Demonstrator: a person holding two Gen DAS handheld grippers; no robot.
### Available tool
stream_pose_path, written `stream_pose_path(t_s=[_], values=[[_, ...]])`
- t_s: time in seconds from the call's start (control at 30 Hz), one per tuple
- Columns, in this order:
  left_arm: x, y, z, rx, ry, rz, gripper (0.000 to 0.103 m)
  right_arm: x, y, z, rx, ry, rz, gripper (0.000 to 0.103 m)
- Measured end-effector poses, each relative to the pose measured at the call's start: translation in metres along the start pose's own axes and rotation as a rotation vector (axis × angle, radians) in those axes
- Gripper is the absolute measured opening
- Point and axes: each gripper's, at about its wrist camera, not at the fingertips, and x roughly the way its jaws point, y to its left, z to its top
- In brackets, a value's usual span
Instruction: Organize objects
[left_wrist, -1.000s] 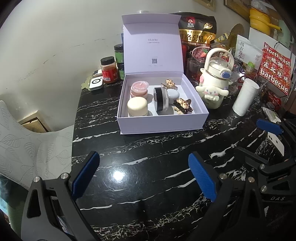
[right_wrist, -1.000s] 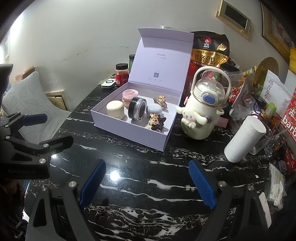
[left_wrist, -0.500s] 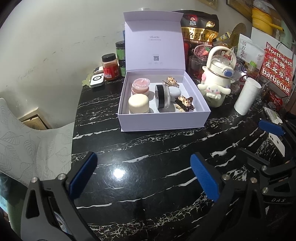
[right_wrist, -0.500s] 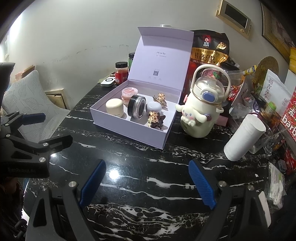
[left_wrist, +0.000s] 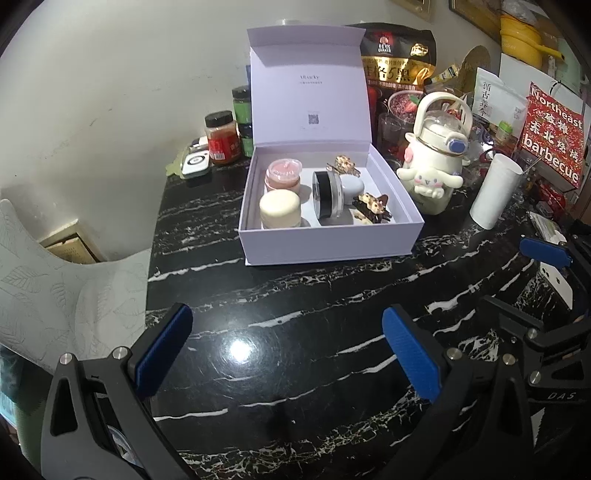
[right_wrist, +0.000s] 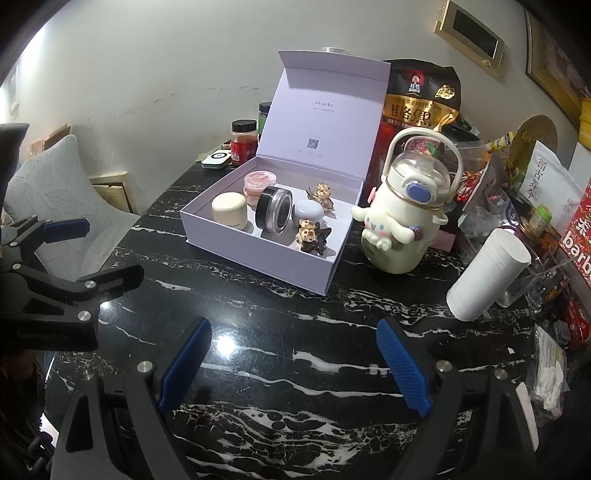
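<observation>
An open lilac gift box (left_wrist: 332, 242) stands on the black marble table, lid upright. Inside are a pink jar (left_wrist: 283, 173), a cream jar (left_wrist: 279, 208), a black-lidded jar (left_wrist: 327, 197) lying on its side, a pale round case (left_wrist: 352, 184) and two brown hair clips (left_wrist: 371, 206). My left gripper (left_wrist: 284, 321) hovers open over bare table in front of the box, holding nothing. My right gripper (right_wrist: 293, 328) is also open and empty, short of the box (right_wrist: 255, 254). Each gripper shows at the edge of the other's view.
A white cartoon-dog bottle (right_wrist: 402, 218) and a white cup (right_wrist: 487, 273) stand right of the box. Spice jars (left_wrist: 221, 138), a dark oat bag (left_wrist: 397, 70) and snack packets crowd the back and right. A leaf-patterned cushion (left_wrist: 55, 295) lies past the table's left edge.
</observation>
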Motion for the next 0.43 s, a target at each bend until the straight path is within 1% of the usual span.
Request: stream_pose_path(t_s=[0.2,0.3,0.43], values=[[-0.0022,-0.0001,0.0008,0.018,-0.015,0.009,0.103,0.0014,0.0002,0.0005,-0.001,0.002,0.001,0.092],[0.0002,-0.0009,0.0010,0.017,0.004,0.006,0.103,0.0029,0.0008,0.0009,-0.004,0.005,0.001,0.092],[0.0016,-0.0009,0.0014,0.017,0.005,0.015,0.103,0.0037,0.0002,0.0013,-0.003,0.007,-0.001,0.092]])
